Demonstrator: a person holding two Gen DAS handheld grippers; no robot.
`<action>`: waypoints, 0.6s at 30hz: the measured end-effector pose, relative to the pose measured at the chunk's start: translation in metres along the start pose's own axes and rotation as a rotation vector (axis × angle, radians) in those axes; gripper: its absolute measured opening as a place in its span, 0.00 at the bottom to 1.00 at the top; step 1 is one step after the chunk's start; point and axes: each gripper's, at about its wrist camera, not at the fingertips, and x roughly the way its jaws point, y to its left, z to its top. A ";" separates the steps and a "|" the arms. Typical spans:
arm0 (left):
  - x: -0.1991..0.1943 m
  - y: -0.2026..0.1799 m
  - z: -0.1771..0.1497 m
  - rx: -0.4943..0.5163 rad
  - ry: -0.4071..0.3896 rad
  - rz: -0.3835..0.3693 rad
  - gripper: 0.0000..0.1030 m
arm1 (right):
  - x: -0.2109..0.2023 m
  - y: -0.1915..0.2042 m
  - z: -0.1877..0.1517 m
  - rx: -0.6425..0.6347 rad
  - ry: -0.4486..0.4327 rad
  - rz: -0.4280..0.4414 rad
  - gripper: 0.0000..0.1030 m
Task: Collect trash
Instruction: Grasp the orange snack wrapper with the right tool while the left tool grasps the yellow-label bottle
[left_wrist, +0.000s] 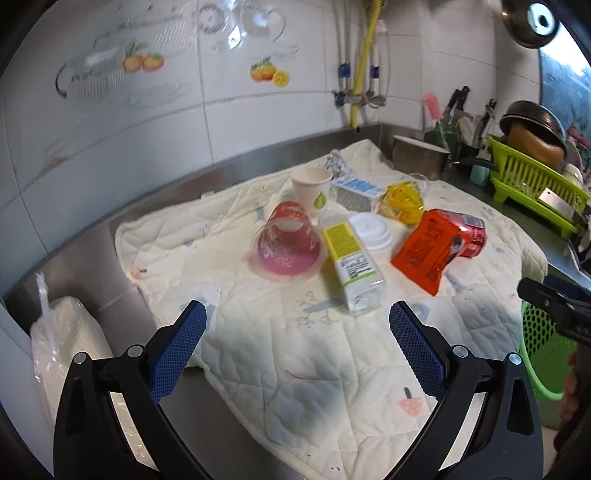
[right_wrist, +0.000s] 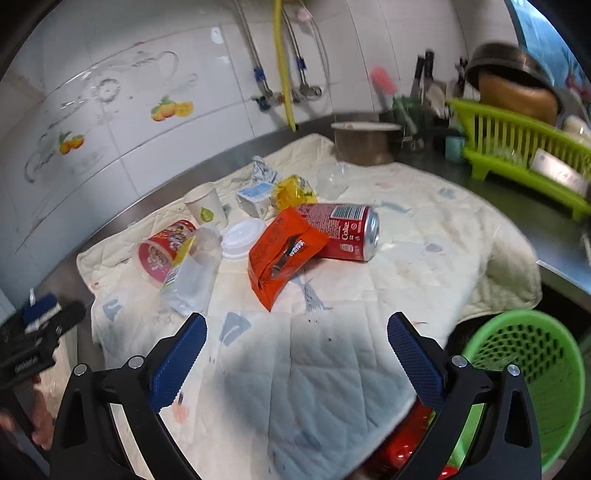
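Trash lies on a cream quilted cloth (left_wrist: 258, 354): a tipped red and pink plastic cup (left_wrist: 286, 243), a clear bottle with a yellow label (left_wrist: 351, 262), a white lid (left_wrist: 371, 227), an orange snack bag (left_wrist: 424, 251), a red cola can (right_wrist: 343, 230), a paper cup (left_wrist: 312, 190), a blue-white carton (left_wrist: 356, 192) and a yellow wrapper (left_wrist: 402, 203). My left gripper (left_wrist: 297, 332) is open and empty in front of the bottle. My right gripper (right_wrist: 297, 332) is open and empty in front of the orange bag (right_wrist: 282, 254). A green mesh basket (right_wrist: 532, 365) sits below the counter's right edge.
A green dish rack (right_wrist: 517, 155) with pots stands at the right. A metal bowl (right_wrist: 364, 142) sits at the back by the tiled wall. A bagged white stack (left_wrist: 62, 354) is at the left. Something red (right_wrist: 406, 439) shows under the cloth's front edge.
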 end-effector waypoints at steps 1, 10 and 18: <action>0.004 0.003 0.000 -0.014 0.007 -0.010 0.95 | 0.009 -0.002 0.003 0.012 0.010 0.018 0.92; 0.037 0.002 0.005 -0.030 0.051 -0.037 0.94 | 0.083 -0.020 0.021 0.179 0.095 0.138 0.78; 0.060 0.004 0.017 -0.093 0.076 -0.112 0.94 | 0.123 -0.028 0.035 0.314 0.119 0.236 0.74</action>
